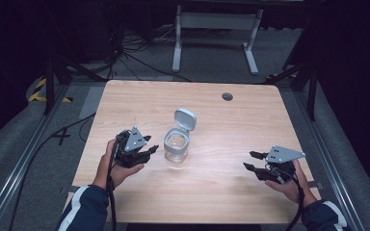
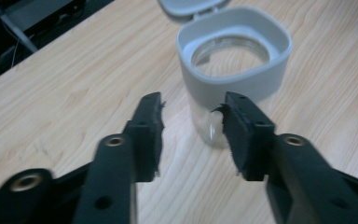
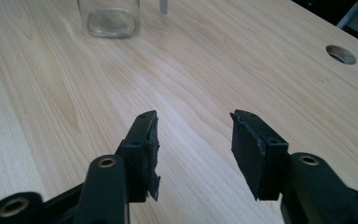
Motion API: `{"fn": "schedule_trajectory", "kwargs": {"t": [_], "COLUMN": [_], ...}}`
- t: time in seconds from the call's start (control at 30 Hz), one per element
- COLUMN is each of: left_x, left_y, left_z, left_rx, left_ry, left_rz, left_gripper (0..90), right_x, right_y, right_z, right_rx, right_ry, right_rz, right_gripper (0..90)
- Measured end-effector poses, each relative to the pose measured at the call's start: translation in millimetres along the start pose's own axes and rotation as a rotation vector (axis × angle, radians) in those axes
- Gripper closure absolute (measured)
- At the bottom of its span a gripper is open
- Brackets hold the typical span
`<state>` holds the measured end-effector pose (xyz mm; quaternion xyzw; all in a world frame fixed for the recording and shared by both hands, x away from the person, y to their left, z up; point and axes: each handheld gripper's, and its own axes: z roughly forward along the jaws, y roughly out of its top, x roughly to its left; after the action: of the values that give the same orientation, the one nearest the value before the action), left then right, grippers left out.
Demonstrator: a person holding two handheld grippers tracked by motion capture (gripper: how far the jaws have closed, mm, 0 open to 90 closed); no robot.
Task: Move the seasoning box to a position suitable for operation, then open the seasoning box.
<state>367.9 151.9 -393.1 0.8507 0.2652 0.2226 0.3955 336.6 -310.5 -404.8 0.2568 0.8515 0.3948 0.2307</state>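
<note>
Left claw (image 1: 150, 147), held in the person's left hand (image 1: 118, 168), hovers with its jaws spread and nothing between them, just beside the clear jar (image 1: 176, 150). Seen from the left gripper view, the jar (image 2: 223, 116) stands upright just past the jaw tips, its grey collar (image 2: 235, 63) topped by a flipped-up lid (image 1: 185, 118). Farther right, well apart from the jar, the right claw (image 1: 252, 161) hangs released over the bare wooden tabletop (image 1: 221, 192), near a round grommet hole (image 3: 340, 54).
</note>
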Motion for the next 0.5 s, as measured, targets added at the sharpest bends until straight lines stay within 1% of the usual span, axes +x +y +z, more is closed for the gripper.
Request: {"fn": "schedule_trajectory", "kwargs": {"t": [0.03, 0.07, 0.1, 0.17, 0.2, 0.23, 0.3, 0.33, 0.37, 0.4, 0.47, 0.5], "left_x": [-0.2, -0.6, -0.9, -1.9, -2.7, -2.8, -4.2, -4.8, -5.9, -6.6, -8.1, -8.4], "left_y": [-4.1, -8.3, -11.3, -19.8, -23.7, -27.2, -34.4, -38.1, -41.6, -44.9, -51.5, -54.7], "left_z": [-0.6, -1.1, -1.4, -2.7, -3.8, -5.4, -8.1, -9.3, -10.5, -11.4, -12.8, -13.0], "left_rx": [0.016, 0.031, 0.042, 0.053, 0.059, 0.064, 0.067, 0.066, 0.072, 0.078, 0.097, 0.103], "left_ry": [0.002, 0.013, 0.015, 0.022, 0.019, 0.012, 0.015, 0.007, 0.009, 0.016, 0.011, 0.012], "left_rz": [0.004, 0.01, 0.01, 0.012, 0.006, 0.013, 0.012, 0.012, 0.015, 0.027, 0.026, 0.036], "left_gripper": [50.3, 45.6, 41.0, 39.7, 37.3, 35.0, 32.3, 31.1, 30.3, 29.8, 29.4, 29.4], "right_x": [0.1, 0.2, -0.3, -0.9, -1.2, -1.7, -2.4, -2.7, -3.3, -3.4, -4.6, -5.3], "right_y": [-1.4, -2.5, -3.7, -6.3, -7.9, -9.6, -13.4, -15.3, -17.4, -19.3, -23.5, -25.8], "right_z": [-2.1, -3.7, -5.5, -8.3, -9.8, -11.6, -15.6, -17.7, -19.5, -21.8, -25.8, -27.8], "right_rx": [0.004, 0.008, 0.013, 0.019, 0.025, 0.031, 0.04, 0.045, 0.044, 0.05, 0.06, 0.061], "right_ry": [-0.01, -0.017, -0.016, -0.025, -0.033, -0.04, -0.045, -0.054, -0.063, -0.064, -0.073, -0.077], "right_rz": [-0.002, -0.002, -0.002, 0.004, 0.003, 0.003, 0.012, 0.011, 0.004, 0.01, 0.006, 0.009], "right_gripper": [48.4, 46.6, 45.4, 44.0, 43.2, 42.3, 41.3, 40.5, 40.0, 39.8, 39.2, 38.9]}}
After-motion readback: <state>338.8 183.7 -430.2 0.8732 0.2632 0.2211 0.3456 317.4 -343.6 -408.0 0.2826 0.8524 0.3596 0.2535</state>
